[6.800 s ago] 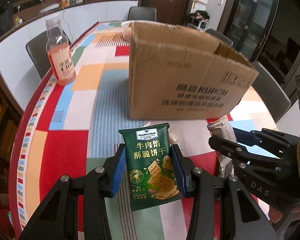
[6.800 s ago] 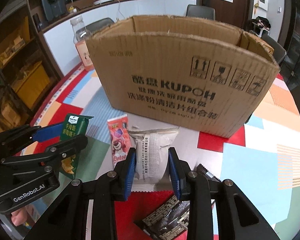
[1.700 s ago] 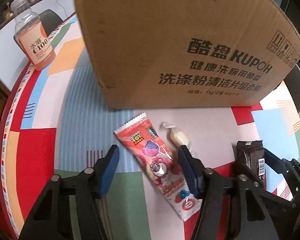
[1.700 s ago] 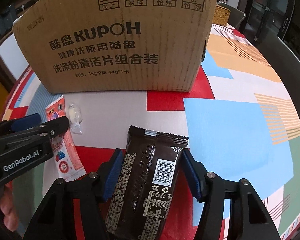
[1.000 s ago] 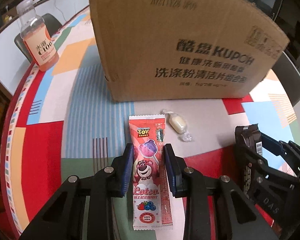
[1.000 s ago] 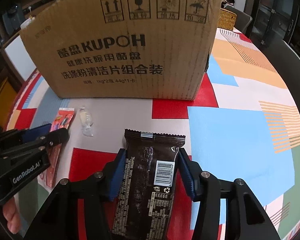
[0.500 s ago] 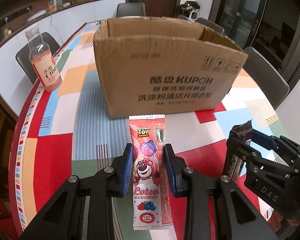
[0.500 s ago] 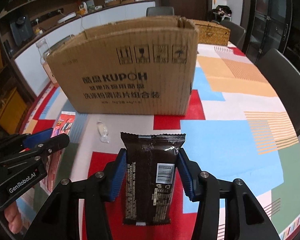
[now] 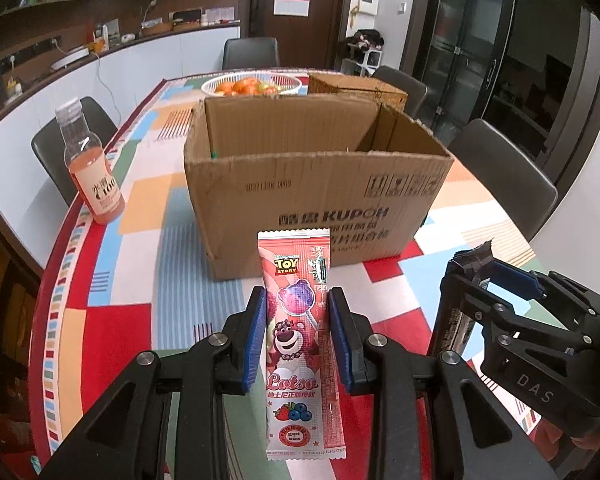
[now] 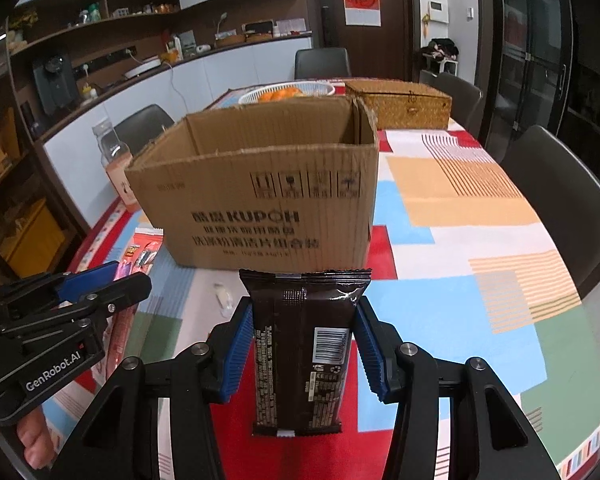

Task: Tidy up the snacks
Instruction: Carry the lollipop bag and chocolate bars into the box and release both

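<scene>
Currently, left gripper [image 9: 298, 322]: blue pads closed on both long edges of the pink Lotso packet [image 9: 300, 334], held off the tablecloth, printed face toward the camera, top end pointing at the box.
Right gripper [image 10: 303, 334]: closed on the dark brown packet [image 10: 302, 344], barcode side facing the camera, crimped top edge toward the box; packet also raised above the table.
Cross views: the right gripper shows at the right edge of the left wrist view, dark packet seen edge-on; the left gripper shows at the left edge of the right wrist view.
Small white sweet [image 10: 223, 294]: lying on the cloth between the two grippers, near the box front, apart from both.
Cardboard box [image 9: 320, 196]: open-topped, standing ahead of both grippers; a green corner peeks above the inner left rim, the rest of the inside is hidden.
Bottle [image 9: 90, 168]: orange drink, upright, left of the box near the table edge.
Far end: white basket of oranges [image 9: 252, 85] and a woven case [image 10: 400, 106] behind the box.
Tablecloth [image 10: 460, 240]: coloured blocks and stripes.
</scene>
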A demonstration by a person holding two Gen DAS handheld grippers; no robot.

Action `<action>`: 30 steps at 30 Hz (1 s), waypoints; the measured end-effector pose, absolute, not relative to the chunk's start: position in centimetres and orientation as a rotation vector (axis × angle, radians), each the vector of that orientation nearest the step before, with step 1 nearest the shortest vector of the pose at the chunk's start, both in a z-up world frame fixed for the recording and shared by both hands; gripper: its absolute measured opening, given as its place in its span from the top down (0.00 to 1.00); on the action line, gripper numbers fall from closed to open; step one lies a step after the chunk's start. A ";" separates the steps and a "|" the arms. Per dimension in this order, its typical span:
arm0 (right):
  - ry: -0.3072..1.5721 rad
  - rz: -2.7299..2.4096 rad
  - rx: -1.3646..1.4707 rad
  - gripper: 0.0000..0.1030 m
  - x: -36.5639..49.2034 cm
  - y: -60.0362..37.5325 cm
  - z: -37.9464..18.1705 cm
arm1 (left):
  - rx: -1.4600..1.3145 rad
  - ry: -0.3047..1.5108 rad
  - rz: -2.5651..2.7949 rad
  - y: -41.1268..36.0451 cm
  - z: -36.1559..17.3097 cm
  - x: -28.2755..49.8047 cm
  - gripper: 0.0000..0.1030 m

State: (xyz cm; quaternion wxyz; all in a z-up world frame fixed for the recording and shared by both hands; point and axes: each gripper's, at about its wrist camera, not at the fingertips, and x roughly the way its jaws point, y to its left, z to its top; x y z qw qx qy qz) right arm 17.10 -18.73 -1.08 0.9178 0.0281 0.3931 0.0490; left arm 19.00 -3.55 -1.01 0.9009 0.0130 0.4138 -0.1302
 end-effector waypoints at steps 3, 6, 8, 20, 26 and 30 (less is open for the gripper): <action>0.797 0.105 0.062 0.52 17.4 -18.8 -0.6 | 0.028 0.834 -0.272 -3.6 -0.2 19.1 0.70; 0.781 0.106 0.066 0.52 17.7 -18.8 0.0 | 0.032 0.810 -0.271 -3.7 0.6 19.4 0.70; 0.763 0.110 0.065 0.51 17.9 -18.8 0.7 | 0.032 0.792 -0.273 -3.7 1.4 19.7 0.70; 0.650 0.105 0.046 0.52 20.4 -18.7 5.2 | 0.033 0.685 -0.283 -3.7 6.0 21.8 0.70; 0.608 0.104 0.034 0.52 22.2 -18.4 7.4 | 0.022 0.661 -0.296 -3.4 7.8 23.7 0.70; 0.582 0.108 0.021 0.52 23.6 -18.1 8.9 | 0.020 0.640 -0.291 -3.3 9.1 25.2 0.70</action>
